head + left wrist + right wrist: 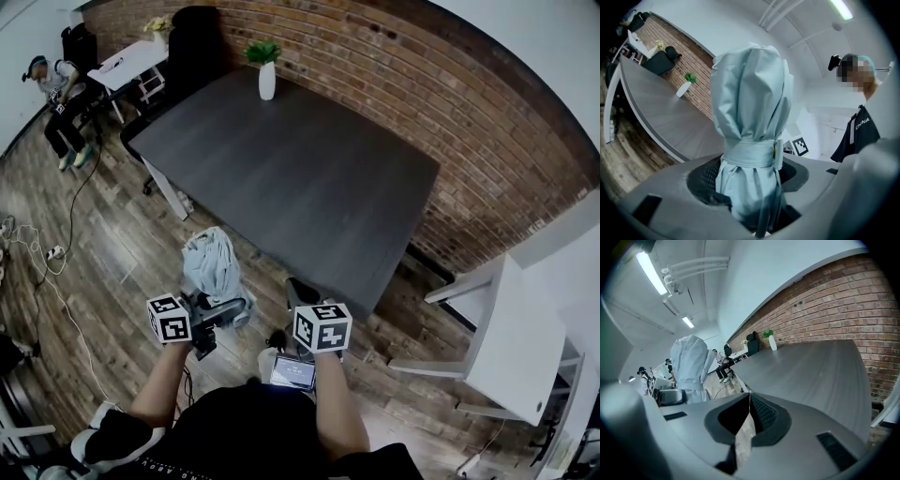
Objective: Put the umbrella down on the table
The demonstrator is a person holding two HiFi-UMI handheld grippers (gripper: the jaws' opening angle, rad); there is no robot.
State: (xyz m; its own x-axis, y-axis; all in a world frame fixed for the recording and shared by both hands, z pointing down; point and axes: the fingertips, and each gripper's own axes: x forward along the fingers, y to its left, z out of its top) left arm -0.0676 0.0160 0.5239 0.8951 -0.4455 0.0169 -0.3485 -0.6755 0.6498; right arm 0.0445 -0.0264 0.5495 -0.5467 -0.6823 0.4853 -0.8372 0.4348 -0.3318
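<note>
Pale blue fabric, bunched and strapped: that's the folded umbrella (750, 93), gripped by the left gripper (749, 187). Its jaws are clamped on the umbrella's lower part, just below the wrap strap (745, 155), and the bunched top shows clear beyond them. It hangs in the air over the wooden floor (103, 253), just short of the near edge of the dark grey tabletop (300, 178), not on it yet. The right gripper (748, 397) sits just to its right, jaws closed together with nothing between them. At the tabletop's far end stands a white vase with a green plant (267, 75), brick wall (422, 84) behind.
</note>
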